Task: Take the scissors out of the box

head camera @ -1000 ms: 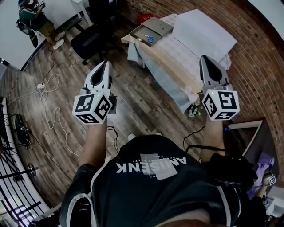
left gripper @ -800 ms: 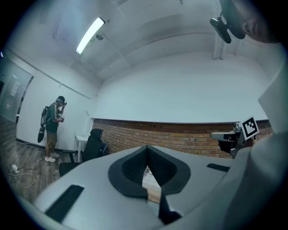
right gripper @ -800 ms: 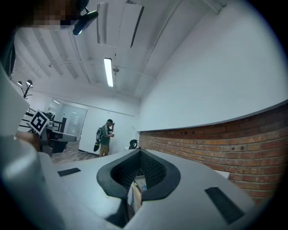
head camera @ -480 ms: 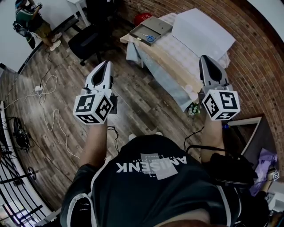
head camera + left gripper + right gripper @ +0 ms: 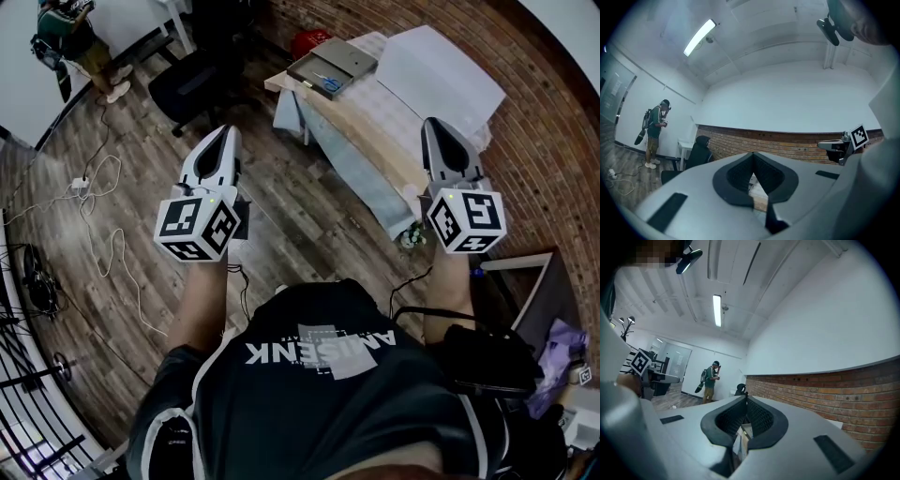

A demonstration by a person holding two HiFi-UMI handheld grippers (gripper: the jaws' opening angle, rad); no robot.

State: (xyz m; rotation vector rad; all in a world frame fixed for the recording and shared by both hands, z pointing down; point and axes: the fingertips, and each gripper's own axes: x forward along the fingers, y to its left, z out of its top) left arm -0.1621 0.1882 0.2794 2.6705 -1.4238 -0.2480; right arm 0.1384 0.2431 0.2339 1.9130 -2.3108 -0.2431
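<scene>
Head view shows the scissors (image 5: 329,82) lying in the open box (image 5: 349,60) on the table (image 5: 375,141), well ahead of both sets of jaws. The left gripper (image 5: 222,137) and right gripper (image 5: 437,127) have jaws together, empty. Best to get close first, then part one pair over the handles.

Shirt print: white capitals across the back of the person's black shirt (image 5: 319,352), upside down in the head view, reading roughly "ANISENK"; a grey block overlaps the middle letters.
Left cube: the cube (image 5: 195,228) on the left tongs (image 5: 225,131) carries black-and-white square code patterns, with no letters or digits.
Right cube: the cube (image 5: 466,221) on the right tongs (image 5: 432,122) carries the same kind of code squares.
Gripper views: one code square (image 5: 859,136) shows in the left gripper view and another (image 5: 640,362) in the right gripper view; neither holds words.
</scene>
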